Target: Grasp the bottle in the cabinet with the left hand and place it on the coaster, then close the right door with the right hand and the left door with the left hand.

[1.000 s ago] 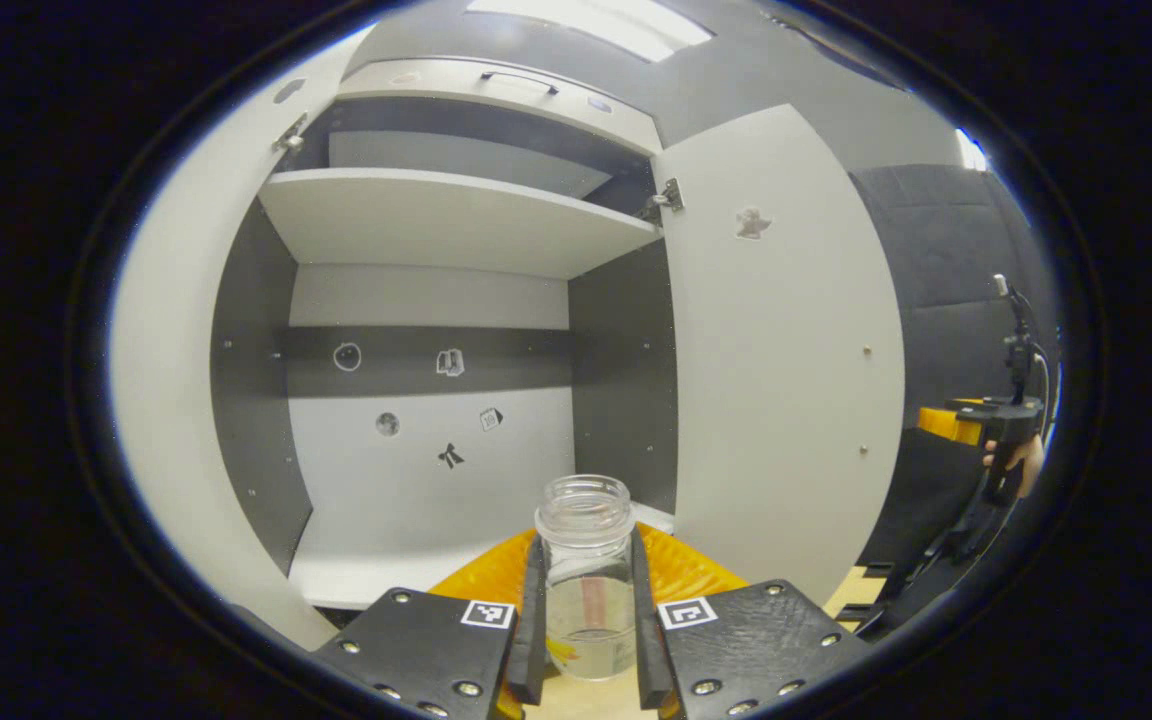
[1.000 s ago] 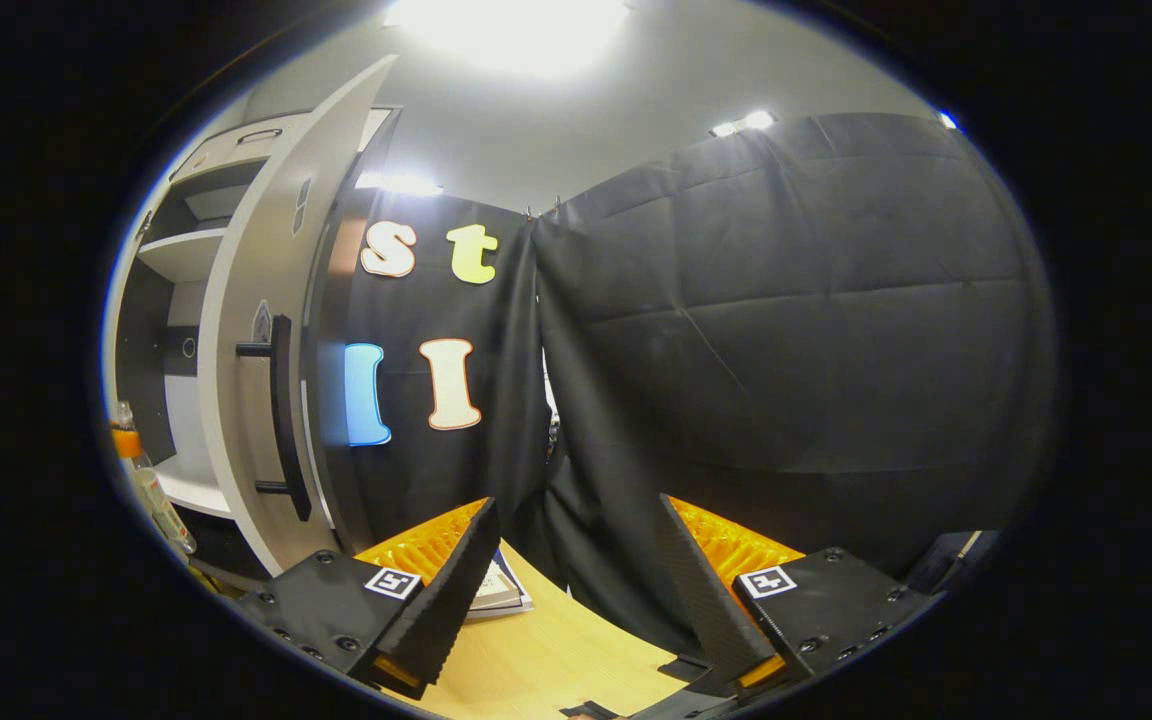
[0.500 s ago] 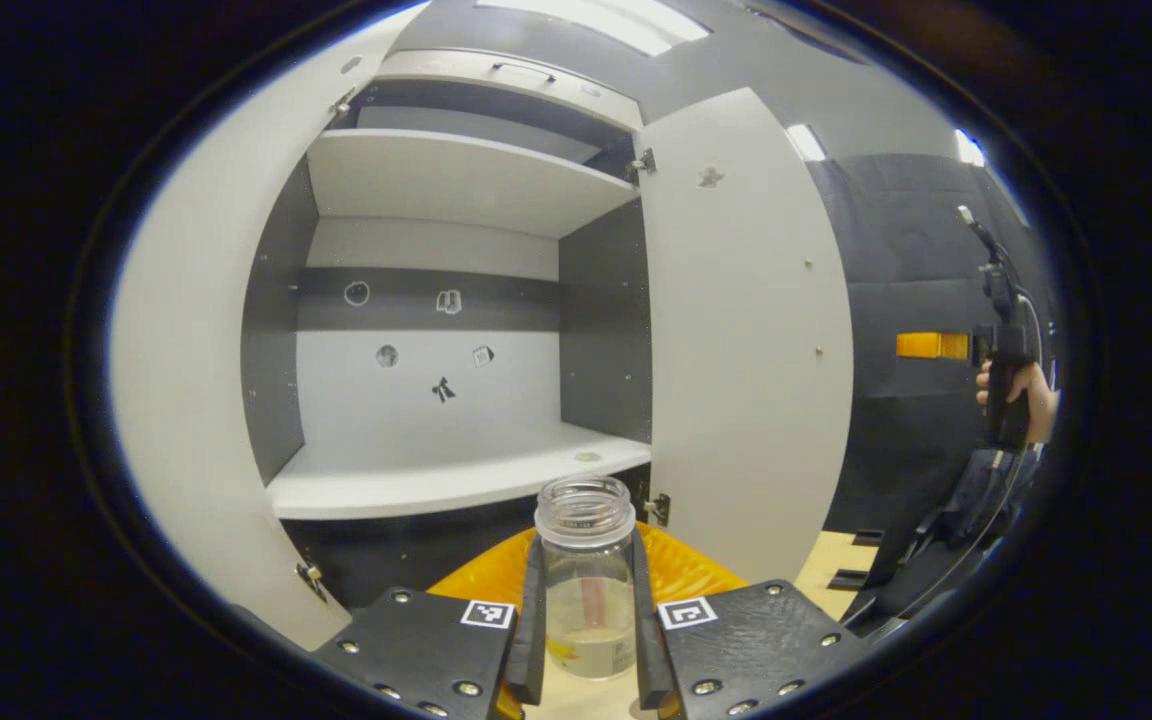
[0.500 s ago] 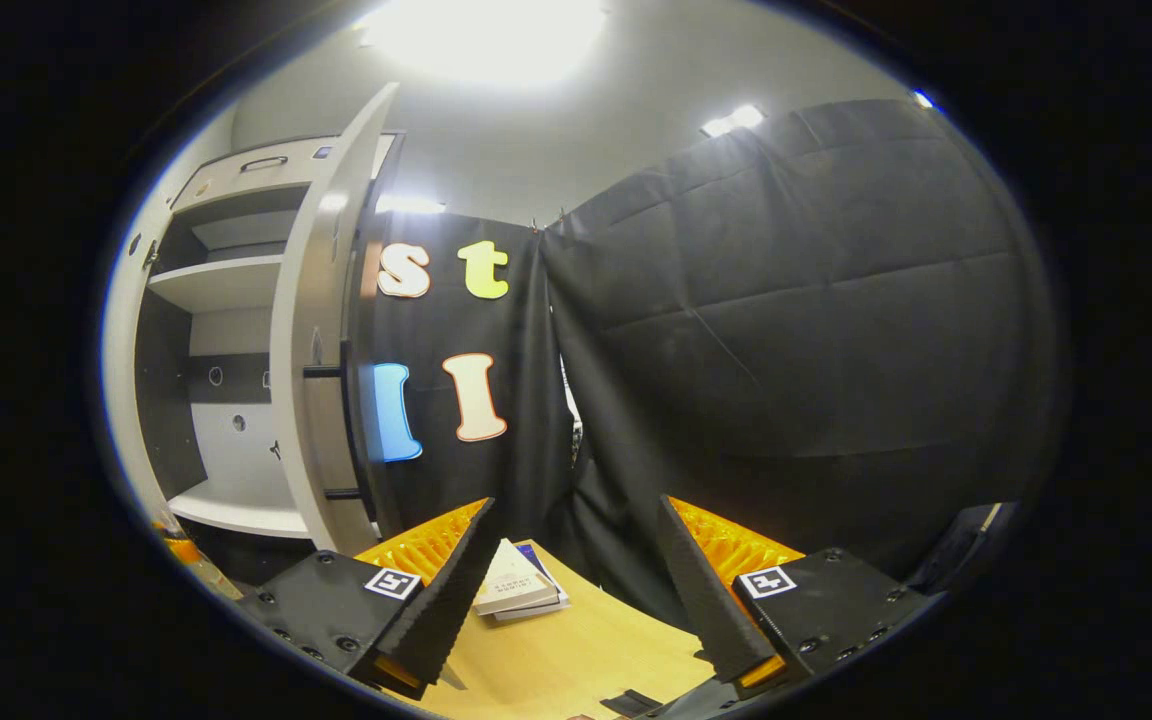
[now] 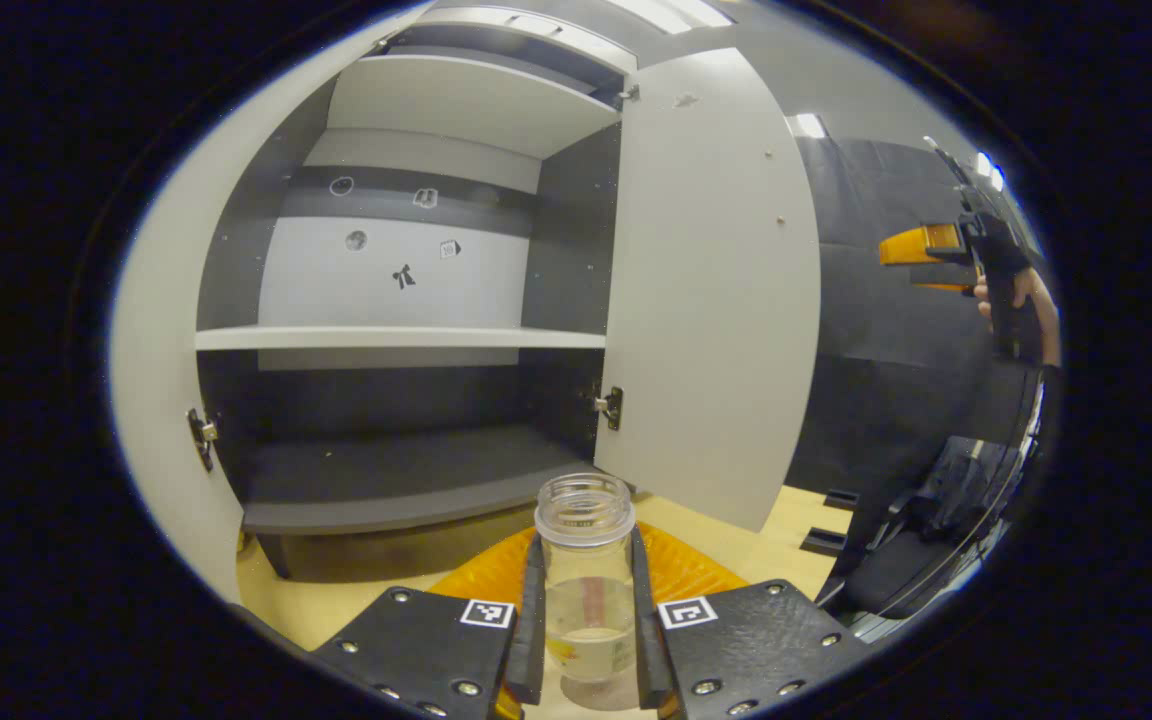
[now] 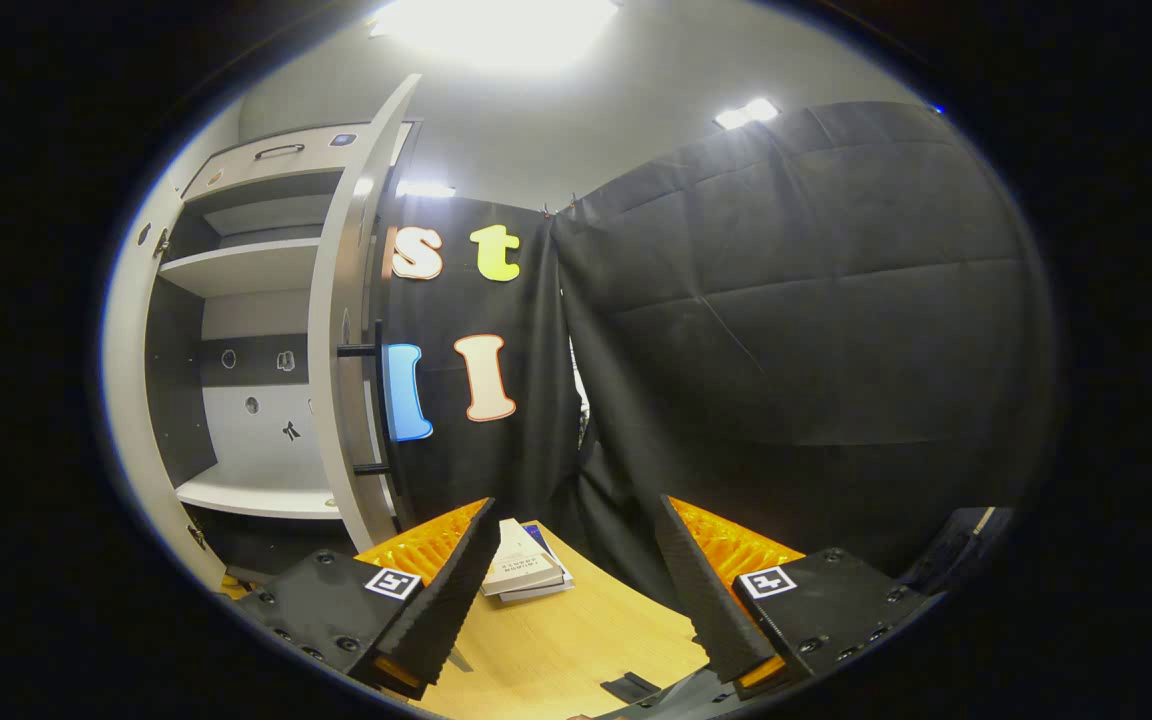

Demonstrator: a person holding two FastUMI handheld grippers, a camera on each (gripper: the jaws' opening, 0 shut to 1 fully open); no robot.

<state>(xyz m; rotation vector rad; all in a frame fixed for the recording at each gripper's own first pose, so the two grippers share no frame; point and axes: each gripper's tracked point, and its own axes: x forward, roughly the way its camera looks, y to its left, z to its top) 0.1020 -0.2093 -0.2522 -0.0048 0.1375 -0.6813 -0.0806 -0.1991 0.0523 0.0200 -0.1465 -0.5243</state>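
Bottle [image 5: 584,590] clear, lidless, upright, little liquid in bottom; pinched betw. both fingers of left gripper [image 5: 584,640], base on pale round coaster [image 5: 596,695] at table [image 5: 336,605] front edge. Cabinet [image 5: 386,340] shelves bare, stickers on back wall. Right door [image 5: 711,290] and left door [image 5: 161,330] wide open. Right gripper [image 6: 576,590] held w/ fingers spread wide, nothing gripped, above table; books [image 6: 521,572] beyond. Vs 0.5 s ago: bottle lowered, lower shelf now seen.
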